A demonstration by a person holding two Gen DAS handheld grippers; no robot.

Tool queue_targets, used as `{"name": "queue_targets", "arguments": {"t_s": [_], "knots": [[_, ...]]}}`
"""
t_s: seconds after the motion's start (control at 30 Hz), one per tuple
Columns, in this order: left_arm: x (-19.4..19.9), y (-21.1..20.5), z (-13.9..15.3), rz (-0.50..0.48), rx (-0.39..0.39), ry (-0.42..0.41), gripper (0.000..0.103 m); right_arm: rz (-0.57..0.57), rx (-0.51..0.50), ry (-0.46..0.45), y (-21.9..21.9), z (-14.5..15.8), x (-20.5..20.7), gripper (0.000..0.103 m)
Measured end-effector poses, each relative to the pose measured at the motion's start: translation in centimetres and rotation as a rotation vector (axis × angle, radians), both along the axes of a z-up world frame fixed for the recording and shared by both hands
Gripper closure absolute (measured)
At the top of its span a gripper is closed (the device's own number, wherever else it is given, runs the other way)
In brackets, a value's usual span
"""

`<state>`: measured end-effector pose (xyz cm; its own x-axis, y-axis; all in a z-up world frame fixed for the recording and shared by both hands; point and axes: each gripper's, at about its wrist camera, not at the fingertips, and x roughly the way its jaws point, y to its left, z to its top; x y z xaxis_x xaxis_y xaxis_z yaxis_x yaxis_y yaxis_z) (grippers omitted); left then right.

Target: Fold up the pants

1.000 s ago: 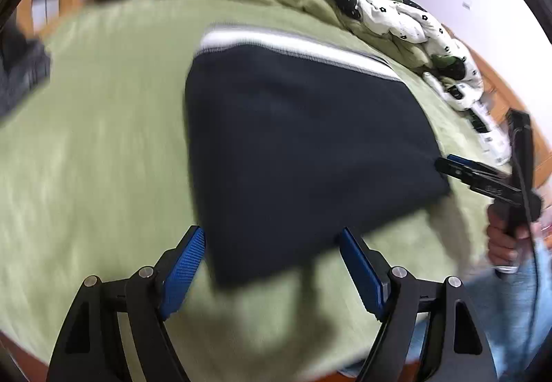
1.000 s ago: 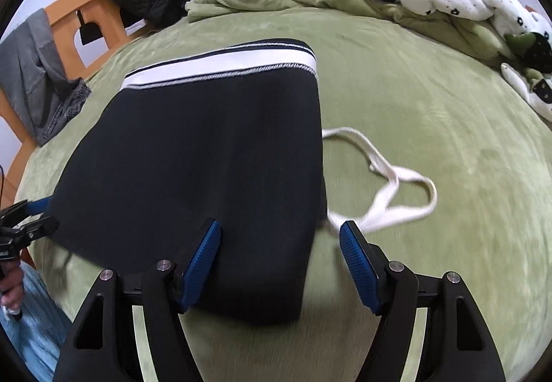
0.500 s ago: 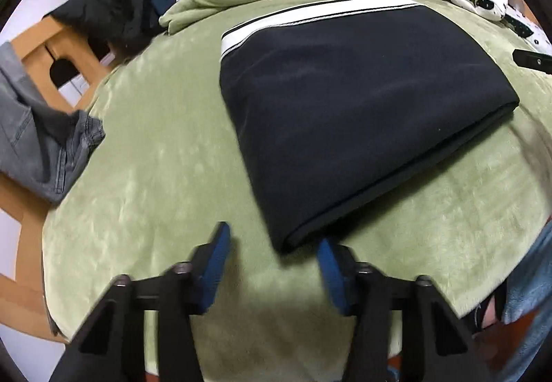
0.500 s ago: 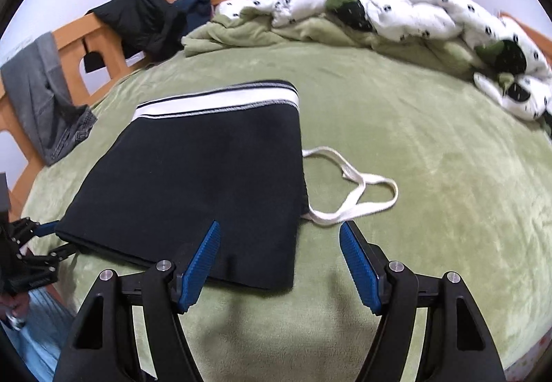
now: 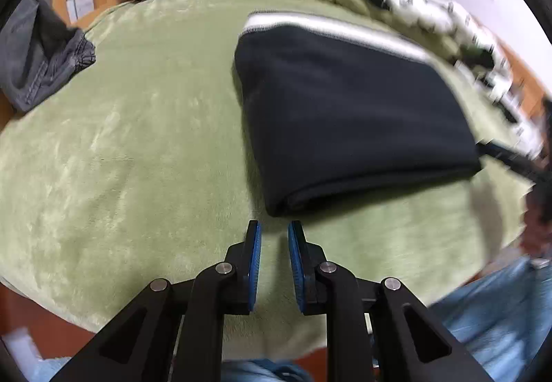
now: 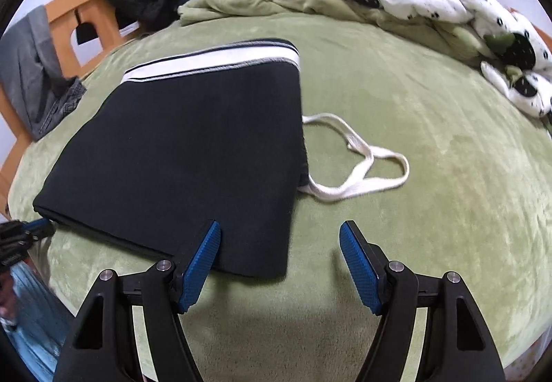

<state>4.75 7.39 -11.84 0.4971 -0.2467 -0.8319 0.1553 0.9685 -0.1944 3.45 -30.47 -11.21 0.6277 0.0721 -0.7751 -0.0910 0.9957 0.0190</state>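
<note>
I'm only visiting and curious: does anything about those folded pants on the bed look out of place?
Yes. A white drawstring trails out from the side of the folded black pants and lies looped on the green blanket. The rest of the pants sits in a tidy rectangle, so the loose cord stands out.

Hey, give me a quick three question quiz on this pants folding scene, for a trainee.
1. True or false: the right gripper is clamped on the folded pants.
2. In the right wrist view, on which side of the pants does the white drawstring lie? A left, B right, C on top.
3. What colour is the blanket under the pants?
Key: 1 false, its jaws stand open; 2 B; 3 green.
</note>
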Motion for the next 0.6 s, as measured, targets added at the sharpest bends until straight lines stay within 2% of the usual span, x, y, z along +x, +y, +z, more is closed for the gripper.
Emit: {"name": "queue_targets", "arguments": {"t_s": [0.03,0.07,0.1,0.2,0.27,0.3,0.33,0.4,0.53,0.6], "knots": [[-0.2,0.5,0.7,0.011,-0.032,-0.012,0.07,0.008,-0.005,-0.017,0.1,0.3,0.0,0.032],[0.1,1.2,1.7,0.032,-0.065,-0.04,0.055,0.018,-0.01,-0.041,0.2,0.7,0.2,0.032],[0.5,1.5,2.4,0.045,-0.079,-0.06,0.05,0.024,-0.015,-0.071,0.4,1.3,0.5,0.032],[4.2,1.0,4.4,0.034,-0.103,-0.107,0.05,0.024,-0.026,-0.115,0.8,2.6,2.6,0.033],[7.3,-0.8,5.2,0.013,-0.096,-0.126,0.05,0.03,-0.033,-0.124,1.7,3.5,5.0,0.045],[8.4,-1.5,5.3,0.009,-0.094,-0.128,0.05,0.037,-0.026,-0.123,2.0,3.6,6.0,0.056],[10.0,-2.4,5.1,0.004,-0.097,-0.123,0.05,0.046,-0.011,-0.12,2.3,3.8,7.3,0.062],[13.5,-4.3,4.1,-0.024,-0.118,-0.117,0.05,0.063,0.025,-0.11,2.9,3.2,10.2,0.064],[19.3,-6.6,2.5,-0.018,-0.128,-0.13,0.05,0.074,0.016,-0.079,4.1,1.1,15.2,0.064],[20.9,-7.3,1.7,0.011,-0.087,-0.128,0.049,0.056,-0.02,-0.074,4.5,-0.1,16.8,0.063]]}}
